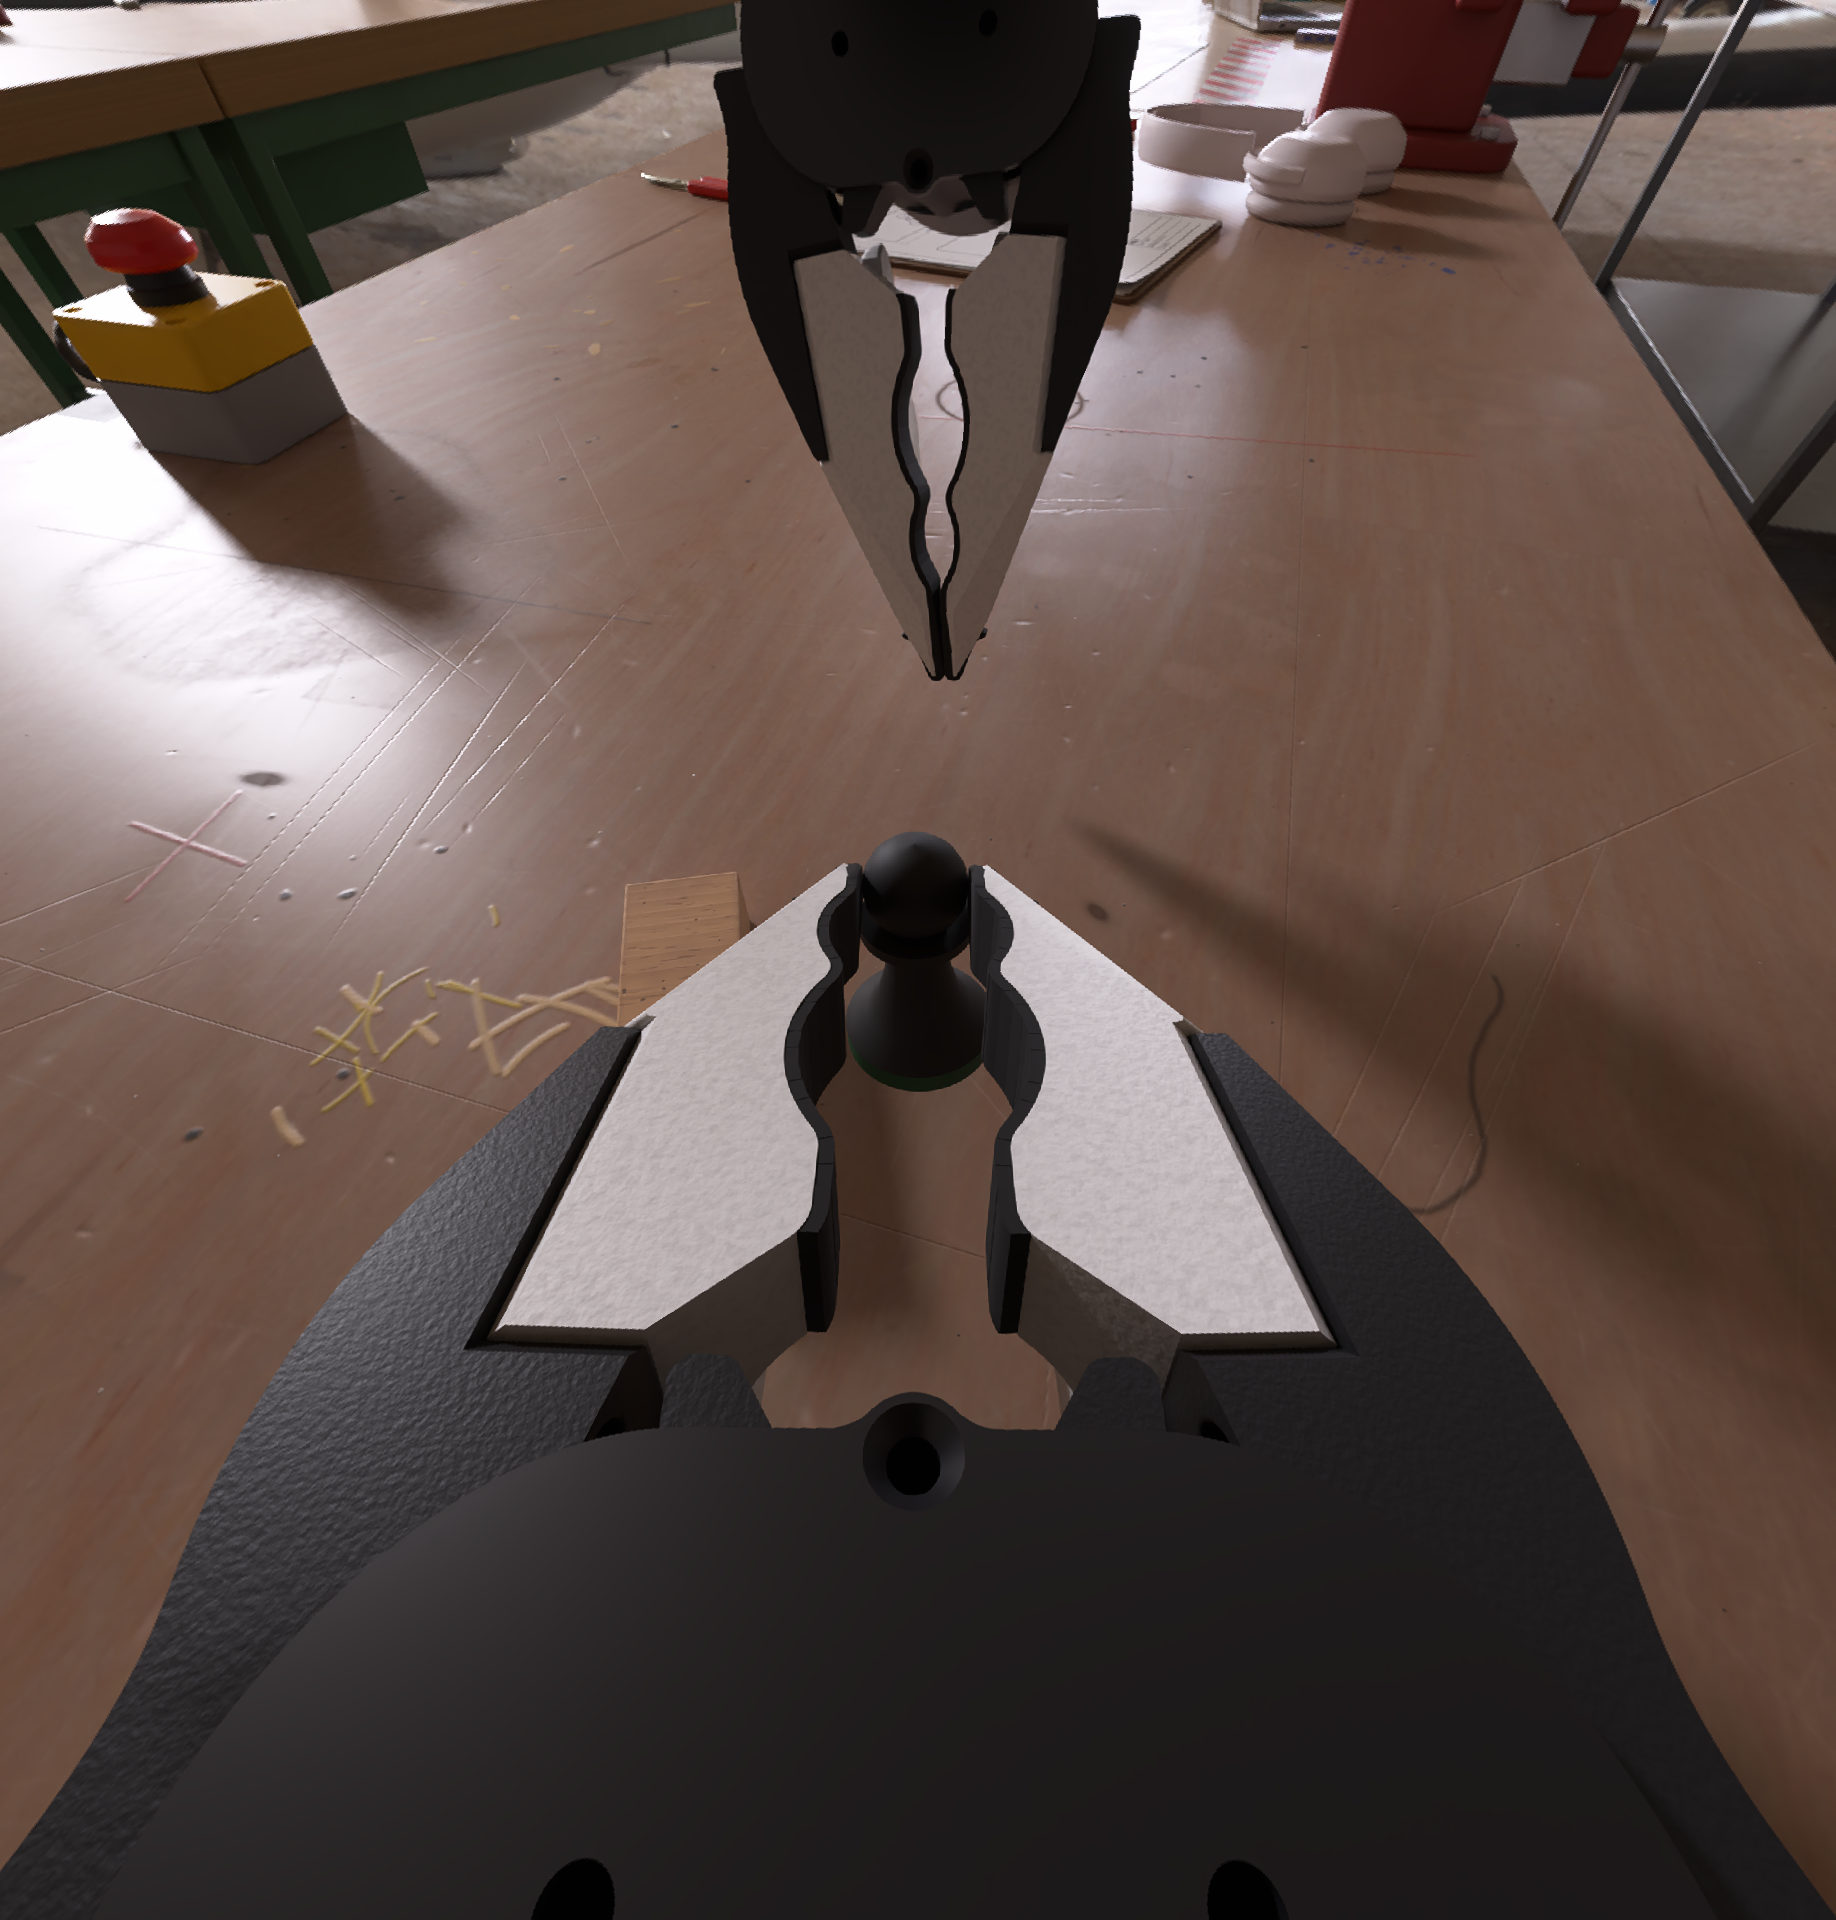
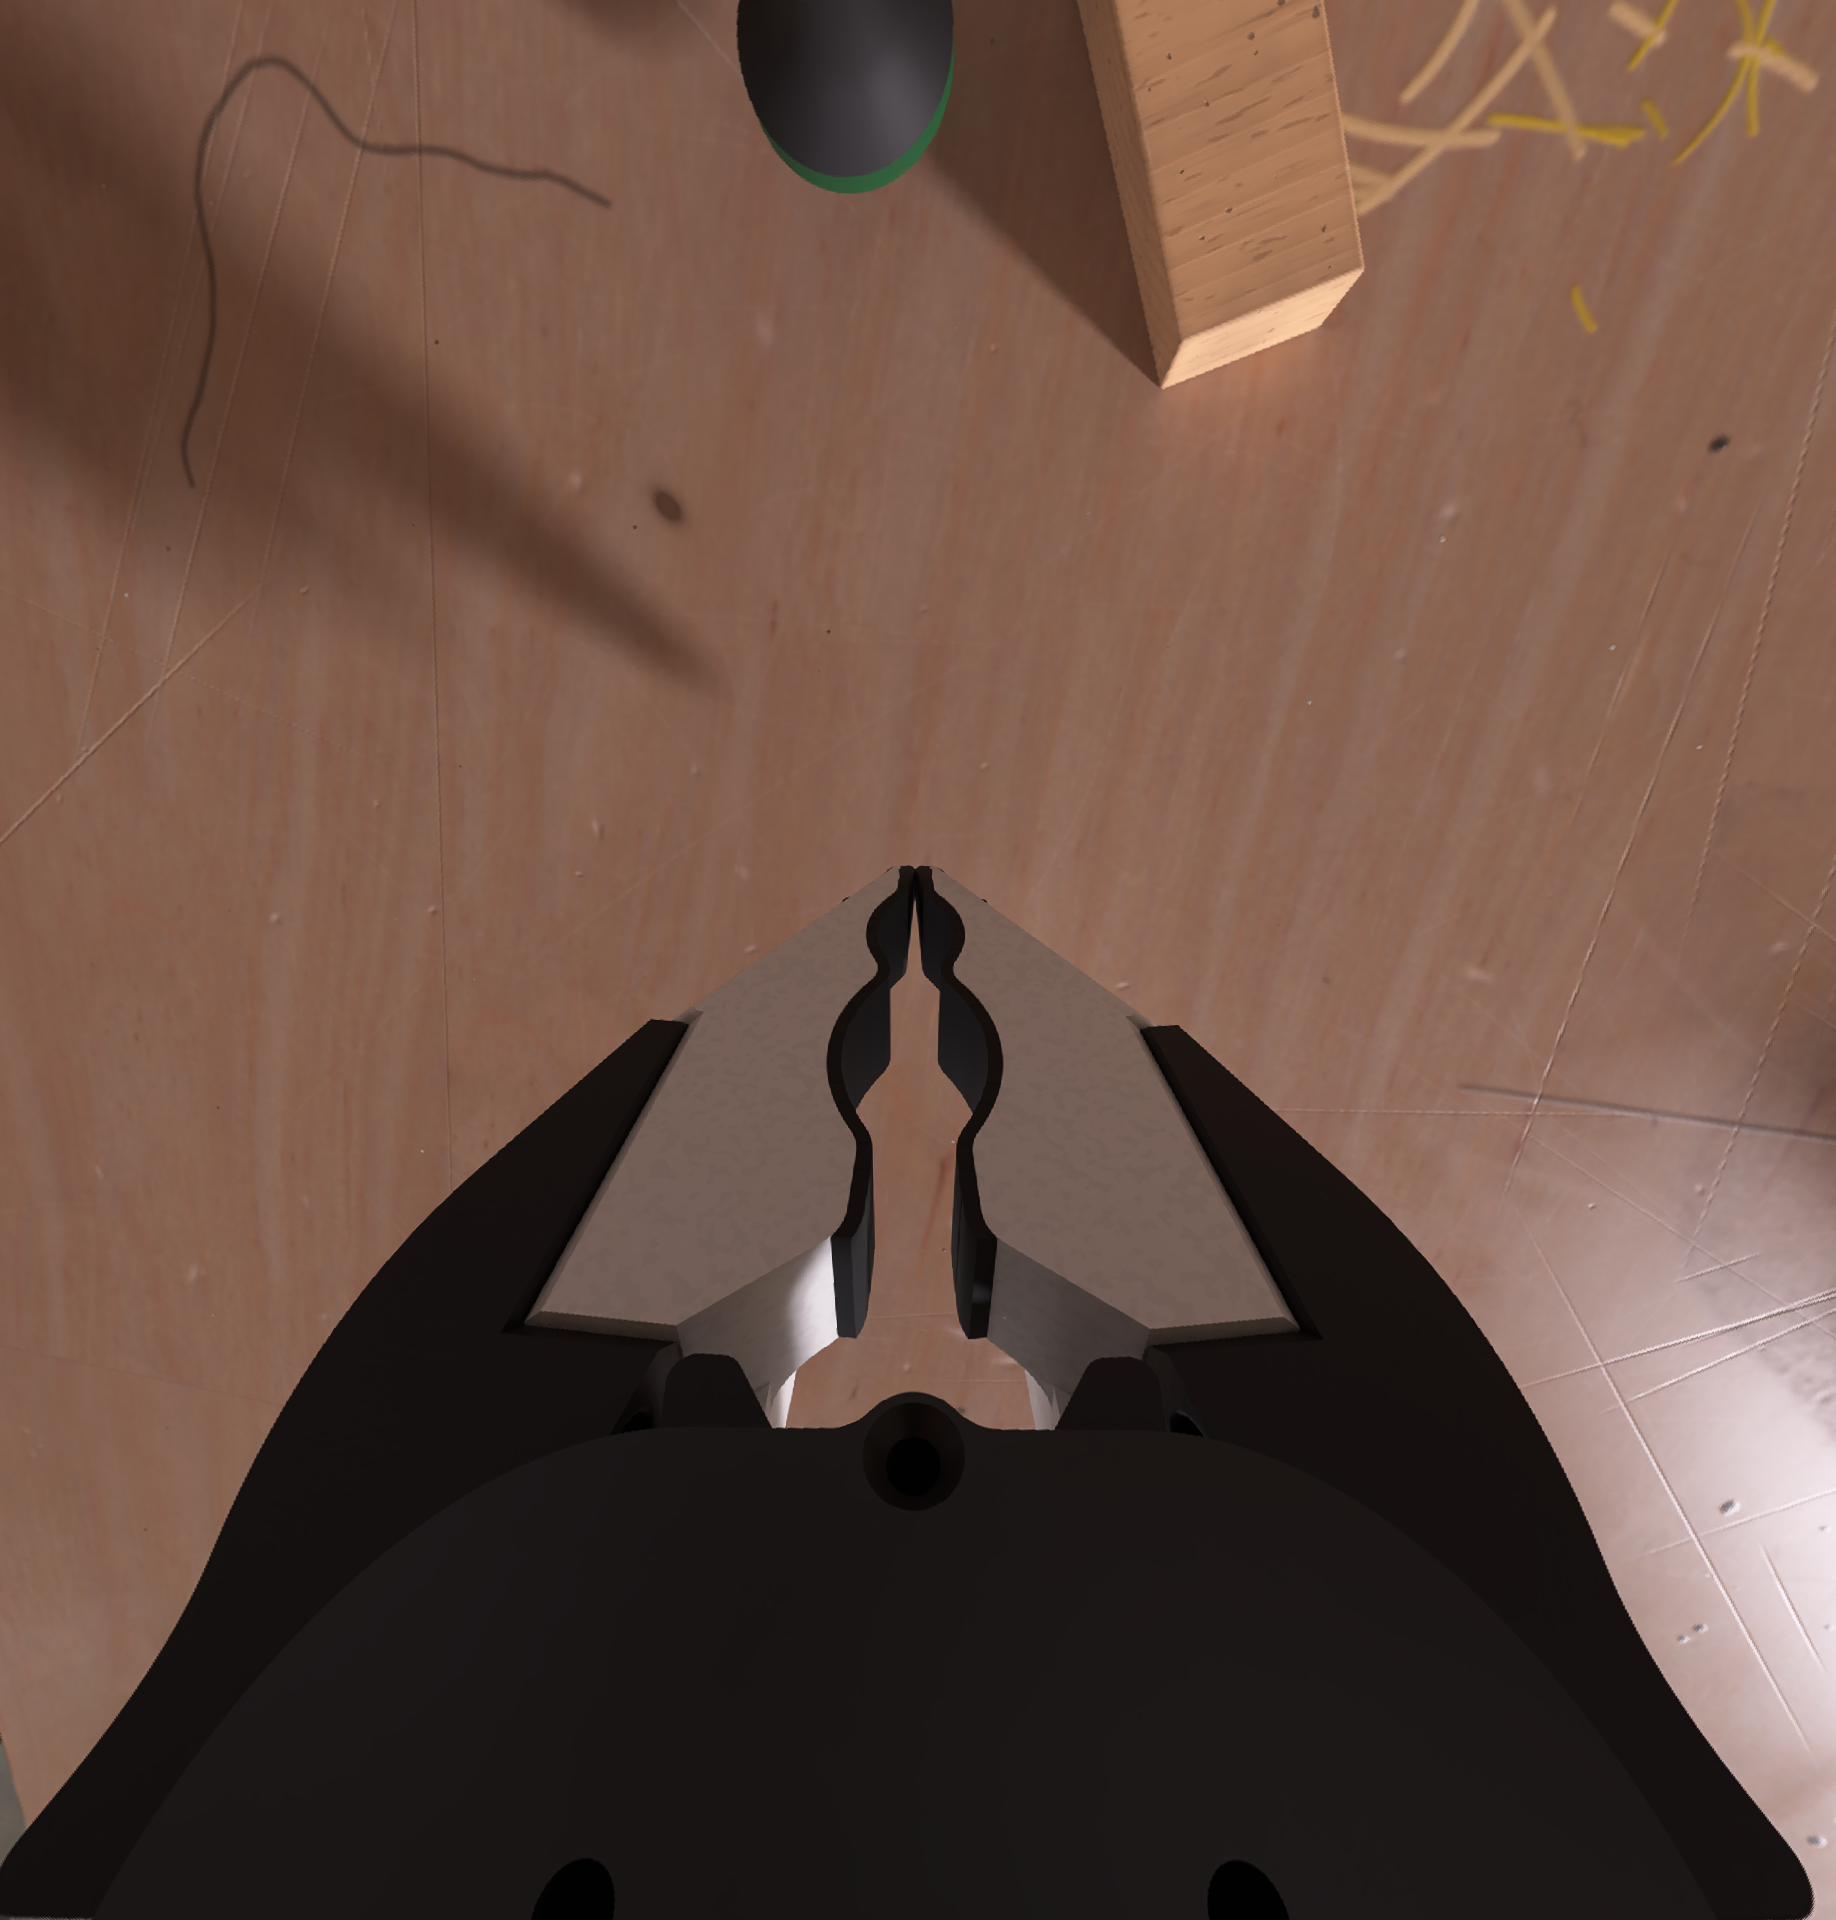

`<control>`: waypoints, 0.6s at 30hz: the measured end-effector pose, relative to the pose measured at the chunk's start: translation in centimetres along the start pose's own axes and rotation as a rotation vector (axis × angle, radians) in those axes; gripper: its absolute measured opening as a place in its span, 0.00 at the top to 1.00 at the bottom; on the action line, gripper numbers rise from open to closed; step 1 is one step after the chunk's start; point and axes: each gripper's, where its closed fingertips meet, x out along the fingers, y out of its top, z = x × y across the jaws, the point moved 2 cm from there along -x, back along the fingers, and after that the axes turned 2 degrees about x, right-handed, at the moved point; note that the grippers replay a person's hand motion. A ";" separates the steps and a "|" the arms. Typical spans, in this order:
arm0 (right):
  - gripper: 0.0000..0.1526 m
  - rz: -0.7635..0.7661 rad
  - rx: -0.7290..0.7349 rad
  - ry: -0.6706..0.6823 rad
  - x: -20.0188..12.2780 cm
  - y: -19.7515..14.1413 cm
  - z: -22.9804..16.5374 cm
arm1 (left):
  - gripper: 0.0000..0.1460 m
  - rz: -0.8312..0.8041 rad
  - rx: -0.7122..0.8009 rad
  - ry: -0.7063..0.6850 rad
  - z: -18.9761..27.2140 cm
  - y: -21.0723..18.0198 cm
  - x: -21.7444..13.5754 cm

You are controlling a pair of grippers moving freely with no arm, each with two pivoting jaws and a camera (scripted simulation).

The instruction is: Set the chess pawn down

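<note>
Clearly unfinished — the left gripper (image 1: 915,894) clamps the black chess pawn (image 1: 914,966) above the table (image 1: 1413,727). Lowering and release remain; the right gripper (image 2: 914,873) hangs empty, jaws together.

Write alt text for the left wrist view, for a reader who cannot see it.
A black-and-white two-finger left gripper grips a black chess pawn by its round head above a scratched brown wooden table. Opposite, the right gripper hangs shut and empty. A yellow box with a red button sits far left.
</note>
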 end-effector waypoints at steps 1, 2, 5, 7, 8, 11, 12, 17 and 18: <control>1.00 0.001 0.005 0.002 0.0 0.0 0.0 | 0.86 0.003 -0.002 -0.001 0.0 0.0 0.0; 1.00 -0.004 0.008 0.003 0.1 0.0 0.1 | 0.86 0.005 -0.005 -0.001 0.0 0.0 0.0; 1.00 -0.023 0.011 0.001 0.1 0.0 0.2 | 0.86 0.010 -0.010 -0.002 -0.1 0.1 -0.1; 1.00 -0.033 0.003 -0.005 0.1 0.0 0.2 | 0.86 0.013 -0.011 -0.001 -0.1 0.1 -0.1; 1.00 -0.037 0.001 -0.006 0.1 0.0 0.2 | 0.86 0.014 -0.011 -0.001 -0.1 0.1 -0.1; 1.00 -0.044 -0.003 -0.023 0.1 0.0 0.1 | 0.86 0.017 -0.014 -0.002 -0.1 0.1 -0.1; 1.00 -0.046 -0.002 -0.033 0.2 0.0 0.1 | 0.86 0.017 -0.015 -0.002 -0.1 0.1 -0.1; 1.00 -0.086 0.066 -0.042 0.2 0.1 0.0 | 0.86 0.013 -0.016 -0.006 -0.1 0.1 -0.1; 1.00 -0.092 0.093 -0.027 0.2 0.1 0.1 | 0.86 0.012 -0.015 -0.007 -0.1 0.1 -0.1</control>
